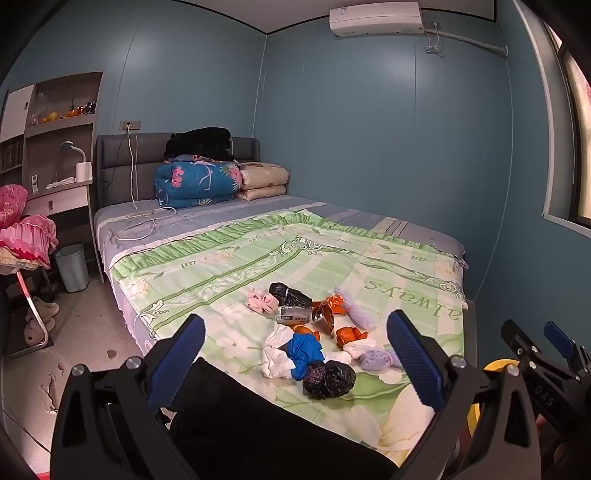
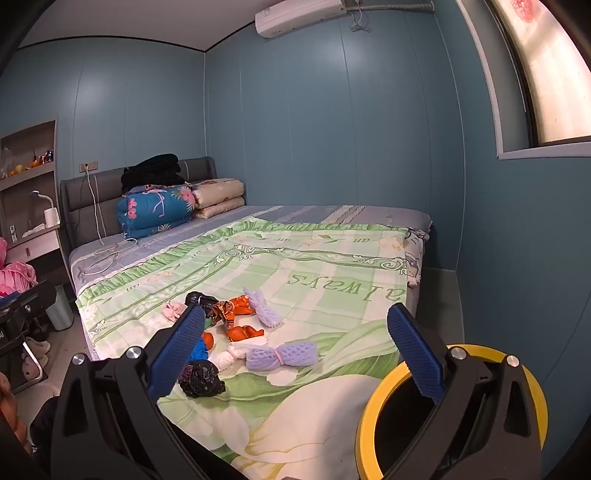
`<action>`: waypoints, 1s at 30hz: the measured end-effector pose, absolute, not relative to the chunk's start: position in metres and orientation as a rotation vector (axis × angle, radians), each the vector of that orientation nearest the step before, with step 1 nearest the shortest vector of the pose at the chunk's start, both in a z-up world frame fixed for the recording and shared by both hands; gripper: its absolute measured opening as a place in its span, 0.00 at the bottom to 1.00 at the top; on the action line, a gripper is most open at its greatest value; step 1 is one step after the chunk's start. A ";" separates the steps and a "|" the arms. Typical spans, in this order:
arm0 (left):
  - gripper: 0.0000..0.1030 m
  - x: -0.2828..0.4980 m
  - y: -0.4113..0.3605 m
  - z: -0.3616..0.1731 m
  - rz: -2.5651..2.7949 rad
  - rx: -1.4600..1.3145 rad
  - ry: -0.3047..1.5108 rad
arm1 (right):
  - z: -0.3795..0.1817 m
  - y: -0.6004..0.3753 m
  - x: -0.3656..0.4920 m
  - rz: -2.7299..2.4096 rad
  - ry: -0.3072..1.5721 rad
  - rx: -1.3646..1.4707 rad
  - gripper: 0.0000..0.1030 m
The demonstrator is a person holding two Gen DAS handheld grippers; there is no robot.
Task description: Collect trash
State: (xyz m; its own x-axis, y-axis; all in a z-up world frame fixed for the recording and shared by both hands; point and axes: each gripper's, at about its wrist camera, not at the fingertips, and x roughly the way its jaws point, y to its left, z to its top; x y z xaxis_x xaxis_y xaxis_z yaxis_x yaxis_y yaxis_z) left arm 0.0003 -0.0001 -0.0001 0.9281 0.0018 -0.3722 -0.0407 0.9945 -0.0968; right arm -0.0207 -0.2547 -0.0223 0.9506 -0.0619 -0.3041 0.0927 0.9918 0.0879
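On the bed [image 1: 332, 236], across a green floral sheet [image 1: 388, 269] printed with the word "always", upside down toward 3 o'clock and the smaller "an" repeated along its border, lies a heap of trash [image 1: 314, 332]. Reading the left wrist view from 9 o'clock to 3 o'clock, the heap holds one pink knotted scrap [image 1: 262, 302], two black crumpled bags, one at the far side [image 1: 290, 294] and one nearest the camera [image 1: 328, 379], one small grey packet [image 1: 294, 314] with print too small to read, one white wad [image 1: 277, 354] touching one blue bag [image 1: 304, 352], several orange wrappers [image 1: 351, 334] whose count I cannot settle, and two lilac foam nets, one at the far right of the heap [image 1: 360, 314] and one at the near right [image 1: 376, 360].

At 9 o'clock on the floor stands one pale ribbed waste bin [image 1: 72, 267]; at 12 o'clock, against the headboard, one blue flowered quilt [image 1: 197, 182] sits beside two beige folded quilts [image 1: 262, 181], with dark clothing on top. One white air conditioner [image 1: 376, 16] hangs at 12 o'clock; its label is unreadable.

Left gripper [image 1: 295, 365] hovers over the near edge of the bed, blue-padded fingers spread wide, nothing between them. At 3 o'clock, the right gripper's [image 2: 295, 362] body shows the letters "DAS". In the right wrist view its fingers stand equally wide apart and empty, above the sheet, with one yellow-rimmed black bucket [image 2: 380, 402] at 5 o'clock.
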 end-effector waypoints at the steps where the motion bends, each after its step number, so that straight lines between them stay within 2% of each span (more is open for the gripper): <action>1: 0.92 0.000 0.000 0.000 0.023 -0.103 0.380 | -0.022 -0.255 -0.021 -0.079 0.307 0.102 0.93; 30: 0.92 -0.001 0.001 -0.004 0.028 -0.099 0.374 | -0.024 -0.254 -0.019 -0.077 0.311 0.105 0.93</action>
State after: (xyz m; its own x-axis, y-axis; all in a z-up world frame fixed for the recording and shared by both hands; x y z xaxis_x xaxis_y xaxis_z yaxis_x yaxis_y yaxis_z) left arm -0.0008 0.0006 -0.0043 0.9304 0.0095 -0.3665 -0.0460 0.9948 -0.0910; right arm -0.0191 -0.2544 -0.0240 0.9493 -0.0592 -0.3087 0.0916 0.9916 0.0915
